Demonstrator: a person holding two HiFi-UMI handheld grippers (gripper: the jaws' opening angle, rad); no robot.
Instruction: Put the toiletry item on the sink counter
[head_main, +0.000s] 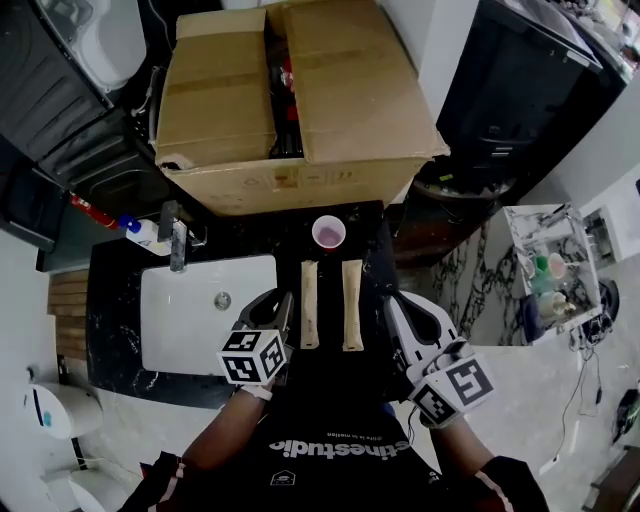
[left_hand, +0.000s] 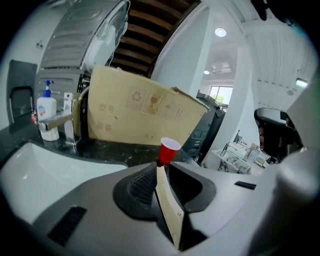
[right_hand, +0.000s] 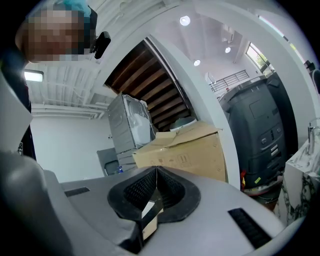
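Two slim kraft-card packs are my concern, and both lie flat on the bench (head_main: 112, 310), which is black speckled stone. A soap bottle (head_main: 145, 232) and a metal tap (head_main: 177, 245) stand at the far left corner, behind the smooth white basin (head_main: 200, 320) sunk into the left half.

My left gripper (head_main: 278, 300) sits at the near edge by the basin's right rim, jaws apart and pressing on nothing. Its own view shows a pale strip edge-on in the gap. I cannot tell whether that is a pack or the gripper's own lining.

Just beside it lies the left pack (head_main: 310, 303), then the right pack (head_main: 352, 303), parallel and apart. Both point toward a plastic cup (head_main: 328, 232) at the far edge.

My right gripper (head_main: 408, 308) hangs off the bench's right edge, jaws closed together and empty.

I judge the packs light, stiff lengthwise, smooth-faced and easy to crush. I'd take one gently across its narrow width, at mid-length.
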